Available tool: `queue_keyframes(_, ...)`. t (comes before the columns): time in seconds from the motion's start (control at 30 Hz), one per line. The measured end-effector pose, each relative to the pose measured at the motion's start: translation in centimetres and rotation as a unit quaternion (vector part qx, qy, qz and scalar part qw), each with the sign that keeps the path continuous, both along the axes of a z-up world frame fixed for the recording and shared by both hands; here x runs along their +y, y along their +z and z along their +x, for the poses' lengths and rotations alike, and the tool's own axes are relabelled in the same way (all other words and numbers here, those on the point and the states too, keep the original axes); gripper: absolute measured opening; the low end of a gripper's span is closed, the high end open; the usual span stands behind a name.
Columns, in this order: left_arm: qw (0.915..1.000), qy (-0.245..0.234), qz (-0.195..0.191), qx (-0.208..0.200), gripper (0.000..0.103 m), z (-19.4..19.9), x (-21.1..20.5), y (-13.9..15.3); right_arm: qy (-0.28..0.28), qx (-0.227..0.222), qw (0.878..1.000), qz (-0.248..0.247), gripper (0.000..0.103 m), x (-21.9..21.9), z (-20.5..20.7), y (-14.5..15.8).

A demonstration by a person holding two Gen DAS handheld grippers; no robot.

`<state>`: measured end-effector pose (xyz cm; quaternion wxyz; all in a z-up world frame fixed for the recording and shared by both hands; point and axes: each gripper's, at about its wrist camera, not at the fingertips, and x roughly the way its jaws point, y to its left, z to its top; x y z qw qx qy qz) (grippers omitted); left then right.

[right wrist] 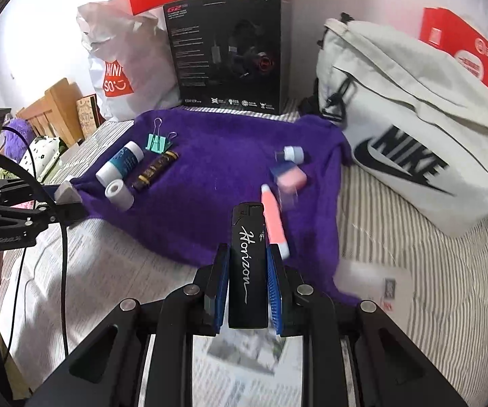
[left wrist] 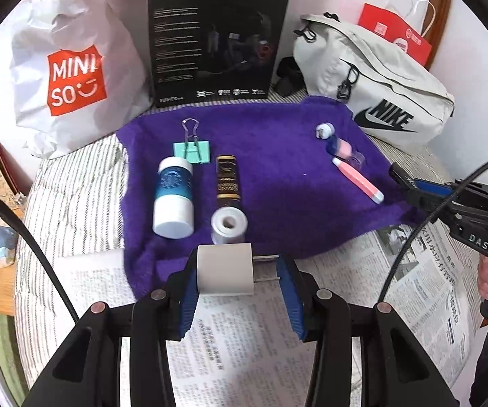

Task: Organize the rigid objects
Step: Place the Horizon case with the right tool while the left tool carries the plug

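I've got the left gripper (left wrist: 240,283) clamped on the white plug adapter (left wrist: 225,269), prongs at 3 o'clock, right gripper (right wrist: 247,288) nipped tight on the black lighter (right wrist: 247,264), both light, stiff, slick, so pinch flat sides w/ care, over the purple towel (left wrist: 271,156).

towel (left wrist: 271,169): deep purple, plain
bedsheet (right wrist: 413,271): white with thin grey stripes
newspaper (left wrist: 244,346): white with black print
plug adapter (left wrist: 225,273): plain white
lighter (right wrist: 246,264): black with white script lettering
bottle (left wrist: 173,196): white with a teal-blue patterned band
binder clip (left wrist: 192,152): mint green with silver handles
tube (left wrist: 227,181): black with gold print
tape roll (left wrist: 228,225): white
pen (left wrist: 357,179): pink with white ends
sling bag (left wrist: 379,81): pale grey with a black logo
shopping bag (left wrist: 74,78): white with a red logo panel
box (left wrist: 216,37): black with white print
gripper pads (left wrist: 188,300): blue, ribbed
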<state>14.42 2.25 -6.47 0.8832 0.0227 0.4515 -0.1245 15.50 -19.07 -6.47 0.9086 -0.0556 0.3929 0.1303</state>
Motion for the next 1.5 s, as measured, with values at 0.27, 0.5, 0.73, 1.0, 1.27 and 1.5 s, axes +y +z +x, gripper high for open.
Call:
queue_keyframes(0.27, 0.9999, 0.012, -0.007, 0.004, 0.042, 1.4, 1.7, -0.1, 0.004, 0.019, 1.000, -0.009, 0.021, 1.7, 4.1, -1.2)
queue_keyframes(0.5, 0.9998, 0.019, -0.010, 0.003, 0.042, 2.4, 2.7, 0.0, 0.003, 0.033, 0.999, -0.022, 0.021, 2.5, 6.8, -2.6)
queue_keyframes(0.73, 0.9996, 0.022, -0.016, 0.003, 0.042, 3.0, 3.3, -0.1, 0.007, 0.051, 0.998, -0.036, 0.021, 3.5, 8.5, -4.3)
queue_keyframes(1.0, 0.9994, 0.022, -0.024, 0.011, 0.042, 3.3, 3.7, -0.6, 0.007, 0.054, 0.998, -0.044, 0.021, 4.0, 9.2, -4.9)
queue_keyframes(1.27, 0.9994, 0.021, -0.024, 0.013, 0.042, 3.5, 3.7, -0.8, 0.015, 0.049, 0.998, -0.041, 0.022, 3.9, 9.0, -5.1)
queue_keyframes(1.5, 0.9993, 0.022, -0.025, 0.017, 0.042, 3.6, 3.6, -0.6, 0.028, 0.044, 0.998, -0.029, 0.037, 3.5, 8.0, -4.3)
